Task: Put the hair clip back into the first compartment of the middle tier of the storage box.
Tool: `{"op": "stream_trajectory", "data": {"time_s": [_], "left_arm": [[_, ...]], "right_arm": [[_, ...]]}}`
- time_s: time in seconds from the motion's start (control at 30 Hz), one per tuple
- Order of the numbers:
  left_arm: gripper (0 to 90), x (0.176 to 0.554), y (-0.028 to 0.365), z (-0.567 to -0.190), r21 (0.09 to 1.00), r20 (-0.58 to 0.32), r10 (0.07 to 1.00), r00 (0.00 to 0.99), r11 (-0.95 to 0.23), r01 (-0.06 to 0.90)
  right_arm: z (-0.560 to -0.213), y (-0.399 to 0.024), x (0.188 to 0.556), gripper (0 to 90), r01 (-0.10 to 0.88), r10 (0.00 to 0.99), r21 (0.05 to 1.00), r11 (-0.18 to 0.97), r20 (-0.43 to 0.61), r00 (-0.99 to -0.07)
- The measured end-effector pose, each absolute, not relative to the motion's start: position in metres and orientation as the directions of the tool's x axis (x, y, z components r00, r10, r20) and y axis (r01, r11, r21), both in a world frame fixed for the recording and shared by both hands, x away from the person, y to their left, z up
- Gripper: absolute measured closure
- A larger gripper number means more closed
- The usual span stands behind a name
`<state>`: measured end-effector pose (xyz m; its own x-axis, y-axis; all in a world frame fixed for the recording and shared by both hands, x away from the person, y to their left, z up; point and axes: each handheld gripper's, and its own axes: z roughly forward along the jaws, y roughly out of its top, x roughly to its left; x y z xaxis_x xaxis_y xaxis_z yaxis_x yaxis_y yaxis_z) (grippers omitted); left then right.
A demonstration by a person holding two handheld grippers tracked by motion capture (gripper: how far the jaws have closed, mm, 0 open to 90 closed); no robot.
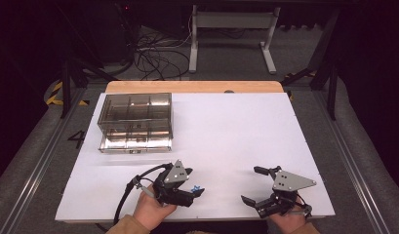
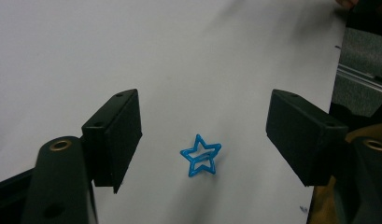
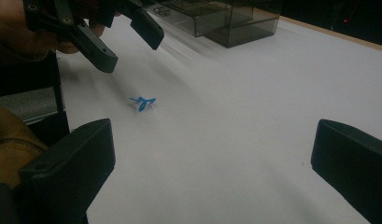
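Observation:
A small blue star-shaped outline piece [image 2: 201, 155] lies flat on the white table [image 1: 236, 131], near its front edge. My left gripper [image 2: 203, 121] is open and hovers just over it, one jaw on each side and neither touching. In the high view the star [image 1: 197, 187] peeks out beside the left gripper [image 1: 196, 183]. My right gripper [image 1: 253, 186] is open and holds nothing, resting low at the front right. In the right gripper view its jaws [image 3: 212, 144] stand wide apart, with the star [image 3: 142, 101] and the left gripper [image 3: 128, 42] farther off.
A smoky clear compartment box [image 1: 136, 122] stands at the back left of the table; it also shows in the right gripper view [image 3: 226, 18]. A wooden strip [image 1: 194, 87] runs along the far edge. Cables and a stand's legs [image 1: 231, 44] lie on the floor beyond.

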<state>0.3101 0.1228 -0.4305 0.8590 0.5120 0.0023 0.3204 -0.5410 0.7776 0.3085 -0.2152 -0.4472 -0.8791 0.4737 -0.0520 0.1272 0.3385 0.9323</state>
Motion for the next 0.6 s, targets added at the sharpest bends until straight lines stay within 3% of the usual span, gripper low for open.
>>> {"op": "stream_trajectory", "data": {"time_s": [0.23, 0.6], "left_arm": [[33.1, 0.313, 0.119, -0.436, 0.740, 0.002, 0.507, 0.862, -0.581, 0.339], [49.1, 0.312, 0.111, -0.443, 0.695, 0.024, 0.475, 0.880, -0.641, 0.327]], "right_arm": [[-0.448, -0.215, 0.309, 0.4, 0.129, 0.471, 0.931, 0.341, -0.051, -0.881], [-0.448, -0.214, 0.309, 0.4, 0.127, 0.467, 0.930, 0.344, -0.053, -0.883]]}}
